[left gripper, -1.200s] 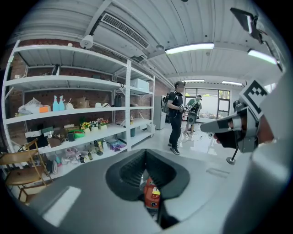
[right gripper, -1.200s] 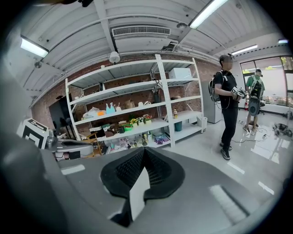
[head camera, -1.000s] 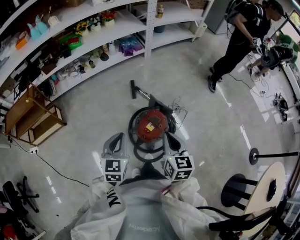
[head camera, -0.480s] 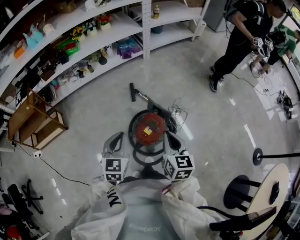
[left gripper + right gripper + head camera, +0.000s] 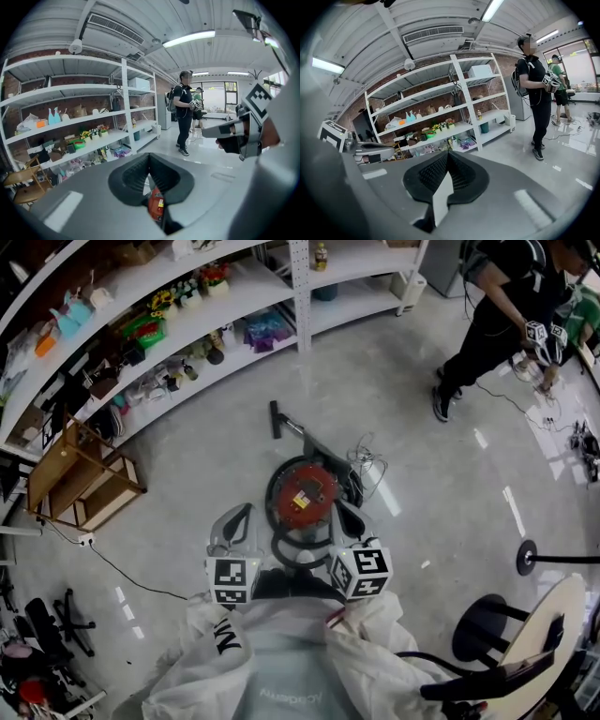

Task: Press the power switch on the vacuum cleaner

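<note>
Vacuum cleaner (image 5: 307, 499), round, red-topped, sits before left gripper (image 5: 242, 514) and right gripper (image 5: 343, 510), both closed empty.

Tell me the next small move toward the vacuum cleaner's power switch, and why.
Probably lower the right tongs toward the red top of the vacuum cleaner. It and the left tongs are both shut, empty and held up clear of the machine on the floor ahead; the switch itself is too small to pick out.

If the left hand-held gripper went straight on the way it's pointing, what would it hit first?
Most likely the red vacuum cleaner, seen just below the tips of the left hand-held gripper. Depth is unclear; it might instead pass its left side toward the floor.
</note>
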Available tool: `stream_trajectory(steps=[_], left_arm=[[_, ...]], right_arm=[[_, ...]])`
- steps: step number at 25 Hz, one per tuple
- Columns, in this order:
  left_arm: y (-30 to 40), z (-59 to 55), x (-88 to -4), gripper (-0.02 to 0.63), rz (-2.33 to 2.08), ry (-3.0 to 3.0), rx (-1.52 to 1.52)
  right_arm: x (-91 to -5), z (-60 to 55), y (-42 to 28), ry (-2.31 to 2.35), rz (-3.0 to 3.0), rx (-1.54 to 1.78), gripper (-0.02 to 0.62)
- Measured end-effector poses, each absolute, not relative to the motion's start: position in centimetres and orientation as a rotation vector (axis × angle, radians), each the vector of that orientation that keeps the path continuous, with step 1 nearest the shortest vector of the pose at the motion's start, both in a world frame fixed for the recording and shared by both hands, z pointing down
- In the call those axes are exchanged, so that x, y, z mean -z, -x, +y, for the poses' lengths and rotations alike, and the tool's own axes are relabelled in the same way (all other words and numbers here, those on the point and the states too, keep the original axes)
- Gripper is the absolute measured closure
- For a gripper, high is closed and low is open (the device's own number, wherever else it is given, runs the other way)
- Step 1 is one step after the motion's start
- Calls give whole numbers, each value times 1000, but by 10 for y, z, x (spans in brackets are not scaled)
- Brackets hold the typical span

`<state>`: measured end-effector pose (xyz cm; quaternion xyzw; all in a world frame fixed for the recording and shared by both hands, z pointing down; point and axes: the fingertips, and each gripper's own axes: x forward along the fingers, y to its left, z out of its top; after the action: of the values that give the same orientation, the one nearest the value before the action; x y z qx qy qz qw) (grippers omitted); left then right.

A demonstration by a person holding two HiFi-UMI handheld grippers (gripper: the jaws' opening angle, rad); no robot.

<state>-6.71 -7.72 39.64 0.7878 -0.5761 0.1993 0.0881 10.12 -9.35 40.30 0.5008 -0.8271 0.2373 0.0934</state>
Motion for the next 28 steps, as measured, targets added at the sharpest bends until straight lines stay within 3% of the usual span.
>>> stream_trajectory(steps=[12,28], left_arm=[[74,-105,-426,606,-1651,-2336,-613],[72,-104,-534,606,-1460,-2300,-634]], right_arm=[[-432,-111,-93,-1480,-2376,-739,595],[-534,-96,-74,-1433,-2187,-831,595]])
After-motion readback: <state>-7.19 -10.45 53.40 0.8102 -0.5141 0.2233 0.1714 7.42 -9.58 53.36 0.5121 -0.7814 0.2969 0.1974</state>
